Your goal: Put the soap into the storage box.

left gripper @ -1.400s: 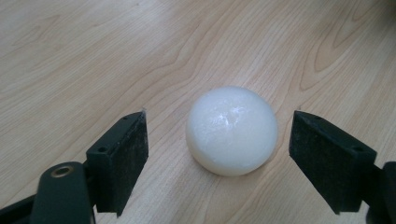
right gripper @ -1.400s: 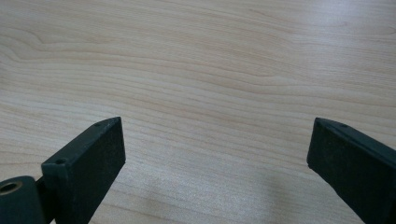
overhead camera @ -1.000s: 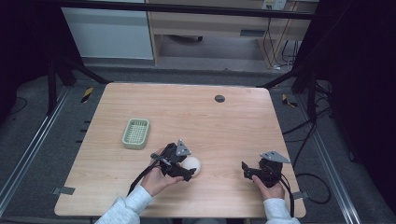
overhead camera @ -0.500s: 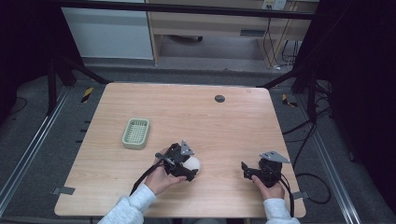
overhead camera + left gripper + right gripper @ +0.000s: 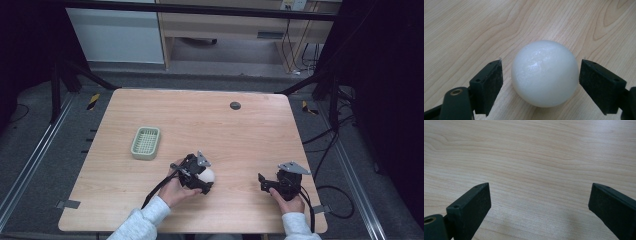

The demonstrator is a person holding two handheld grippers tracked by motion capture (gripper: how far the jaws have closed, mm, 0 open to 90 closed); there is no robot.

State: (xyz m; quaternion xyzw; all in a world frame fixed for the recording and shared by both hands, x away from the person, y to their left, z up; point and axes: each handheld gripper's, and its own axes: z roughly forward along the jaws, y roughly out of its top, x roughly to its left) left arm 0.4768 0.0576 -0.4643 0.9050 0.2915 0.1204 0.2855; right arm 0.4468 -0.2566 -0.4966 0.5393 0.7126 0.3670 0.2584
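Note:
A white ball (image 5: 545, 75) rests on the wooden table (image 5: 200, 120), near its front edge, left of centre. My left gripper (image 5: 541, 62) is open, one jaw on each side of the ball, with a narrow gap showing at both sides. The high view has the ball (image 5: 208, 175) at the tip of the left gripper (image 5: 205, 179), held by a hand in a light sleeve. My right gripper (image 5: 540, 186) is open wide over bare wood, with nothing between its jaws. It sits at the front right in the high view (image 5: 263, 182).
A small pale green slatted basket (image 5: 145, 143) lies left of the middle of the table. A black round disc (image 5: 235, 105) sits near the far edge. Cables trail from both grippers off the front edge.
The left gripper has edged slightly to the right, with the ball still between its jaws. The right gripper has stayed put.

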